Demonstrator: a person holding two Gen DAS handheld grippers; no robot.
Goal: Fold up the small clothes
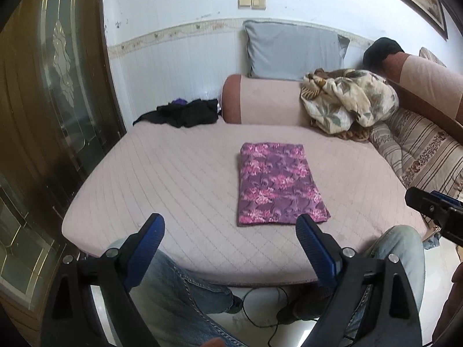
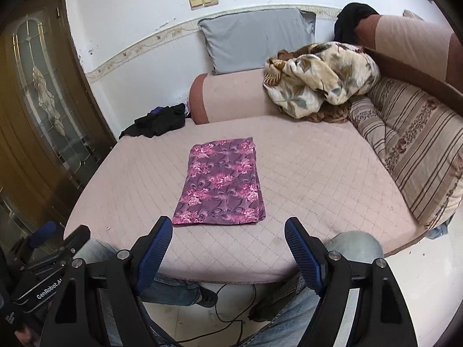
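The left tongs (image 1: pixel 230 227) are spread wide at the bottom of the frame, holding and touching nothing. The right tongs (image 2: pixel 228 230) are likewise spread wide and empty. The folded purple cloth (image 1: pixel 277 183) lies flat mid-frame on the pink bed (image 1: pixel 162 179), just beyond both.

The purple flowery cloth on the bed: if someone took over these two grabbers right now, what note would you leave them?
Left gripper: open, empty, held above the near edge of the bed.
Right gripper: open, empty, also at the near edge.
Purple floral cloth: lies flat mid-bed as a neat folded rectangle, touched by neither gripper.
Done: this piece looks folded.
Left: a dark clothes pile sits crumpled at the far left corner, probably next; possibly move the folded piece aside first.
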